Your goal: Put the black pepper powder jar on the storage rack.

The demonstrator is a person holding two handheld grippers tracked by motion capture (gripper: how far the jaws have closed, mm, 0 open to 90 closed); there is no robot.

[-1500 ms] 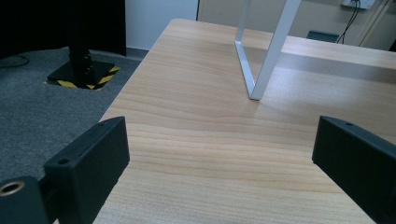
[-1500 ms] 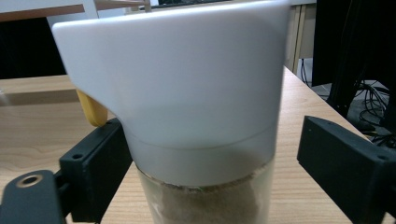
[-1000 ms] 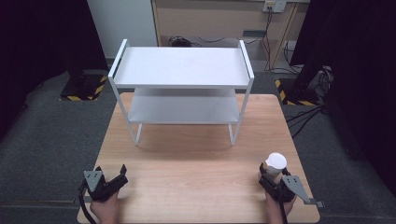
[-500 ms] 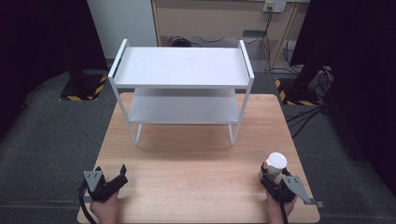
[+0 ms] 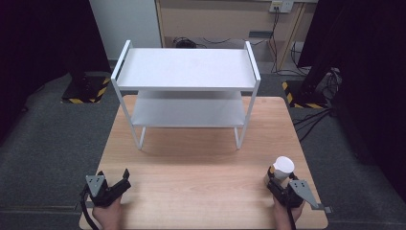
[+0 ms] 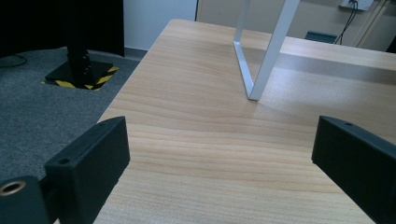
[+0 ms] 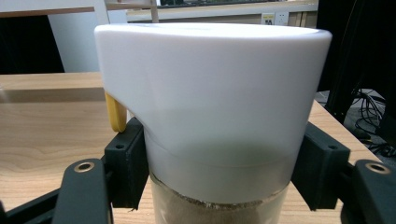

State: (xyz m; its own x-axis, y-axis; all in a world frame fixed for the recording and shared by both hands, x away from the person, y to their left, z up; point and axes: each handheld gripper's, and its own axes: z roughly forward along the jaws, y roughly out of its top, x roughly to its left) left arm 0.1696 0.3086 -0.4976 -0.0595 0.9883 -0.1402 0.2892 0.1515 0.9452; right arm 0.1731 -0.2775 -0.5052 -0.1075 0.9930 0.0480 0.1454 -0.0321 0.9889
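Observation:
A jar with a white lid (image 5: 283, 166) stands at the table's front right; up close its wide white lid (image 7: 210, 84) tops a clear body with brown contents, and a yellow tab (image 7: 115, 113) sticks out at its left. My right gripper (image 5: 281, 180) is shut on the jar just under the lid, one jaw pressed to each side. My left gripper (image 5: 116, 184) rests at the front left corner, open, with bare wood between its jaws (image 6: 224, 158). A white two-tier shelf rack (image 5: 186, 69) stands at the back of the table.
The wooden table (image 5: 201, 163) is bare between the grippers and the rack. One white rack leg (image 6: 261, 70) rises ahead of the left gripper. Grey carpet (image 6: 42, 107) lies past the table's left edge. Black stands and cables (image 5: 321, 91) sit to the right.

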